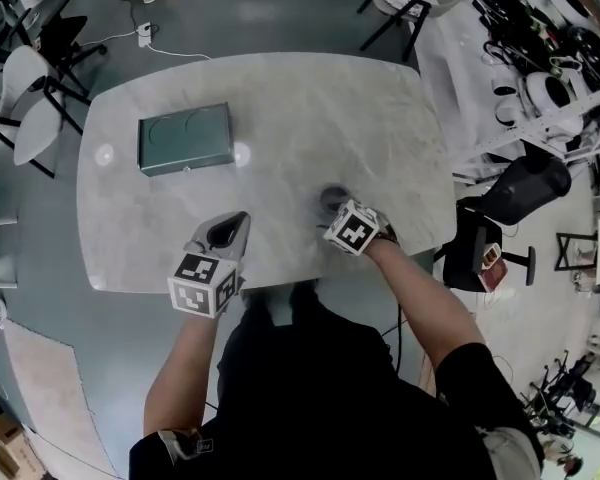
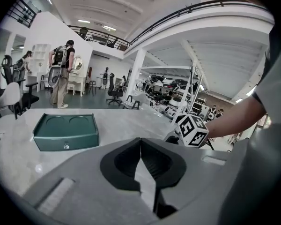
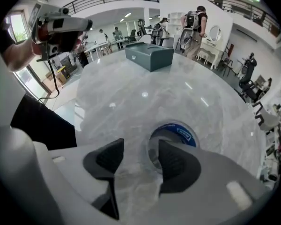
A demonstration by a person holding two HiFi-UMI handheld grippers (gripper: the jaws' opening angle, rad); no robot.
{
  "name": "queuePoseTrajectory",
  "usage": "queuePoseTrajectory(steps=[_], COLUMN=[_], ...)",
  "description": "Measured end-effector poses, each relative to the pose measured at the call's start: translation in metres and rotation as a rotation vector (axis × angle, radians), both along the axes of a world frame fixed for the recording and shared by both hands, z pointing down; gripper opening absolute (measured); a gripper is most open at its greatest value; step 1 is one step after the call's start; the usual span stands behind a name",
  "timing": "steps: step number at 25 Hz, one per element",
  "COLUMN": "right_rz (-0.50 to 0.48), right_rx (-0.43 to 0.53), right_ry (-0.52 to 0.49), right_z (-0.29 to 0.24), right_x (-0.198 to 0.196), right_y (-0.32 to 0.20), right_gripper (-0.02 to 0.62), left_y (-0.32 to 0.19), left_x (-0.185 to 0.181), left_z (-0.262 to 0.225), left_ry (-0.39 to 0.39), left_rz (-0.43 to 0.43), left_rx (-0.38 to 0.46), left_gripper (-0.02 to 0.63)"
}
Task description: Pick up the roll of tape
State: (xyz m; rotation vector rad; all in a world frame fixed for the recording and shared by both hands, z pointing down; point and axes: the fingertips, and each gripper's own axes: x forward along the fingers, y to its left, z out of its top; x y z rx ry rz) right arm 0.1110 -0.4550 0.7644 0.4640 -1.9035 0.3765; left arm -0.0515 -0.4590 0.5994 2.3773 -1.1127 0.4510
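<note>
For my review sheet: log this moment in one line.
right gripper: open above tape roll | left gripper: shut, empty | tape roll: on table, not gripped

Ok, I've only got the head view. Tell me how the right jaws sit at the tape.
Observer: The right gripper is open. The roll of tape lies flat, and its near wall is between the jaws, not yet pinched.
Operator: Give me the core colour.
Observer: It is blue inside the ring.
Operator: Report the left one.
Observer: The left gripper is shut with nothing between its jaws.
</note>
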Motion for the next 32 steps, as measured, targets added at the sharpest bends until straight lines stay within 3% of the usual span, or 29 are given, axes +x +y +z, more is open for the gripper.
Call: queuePoseTrajectory(steps=[9, 12, 14, 21, 24, 32], right_rz=[-0.1, -0.116, -0.1, 0.096, 0.169, 0.263], right_rx=[-0.019, 0.007, 0.016, 0.031, 0.09, 0.194], right_ry=[0.169, 0.195, 0.189, 0.101, 0.04, -0.235], right_z=[0.023, 0.021, 0.016, -0.022, -0.049, -0.149], right_x=[-0.006, -0.009, -0.012, -0.022, -0.029, -0.07], right_y=[0.001, 0.002, 0.004, 0.012, 0.013, 0.027], right_gripper=[0.134, 0.065, 0.058, 0.055, 0.055, 0.054], left_y=[0.005, 0.008, 0.012, 0.021, 0.03, 0.037], left_x=[-0.031, -0.039, -0.045, -0.071, -0.078, -0.083], left_z=[-0.007, -0.01, -0.012, -0.036, -0.039, -0.062], left_ry=[0.005, 0.012, 0.018, 0.031, 0.028, 0.012], left_rz=[-0.048, -0.053, -0.052, -0.018, 0.01, 0.078], left_rx=[-0.002, 0.007, 0.012, 0.047, 0.057, 0.095], left_gripper=[0.012, 0.012, 0.012, 0.012, 0.012, 0.012])
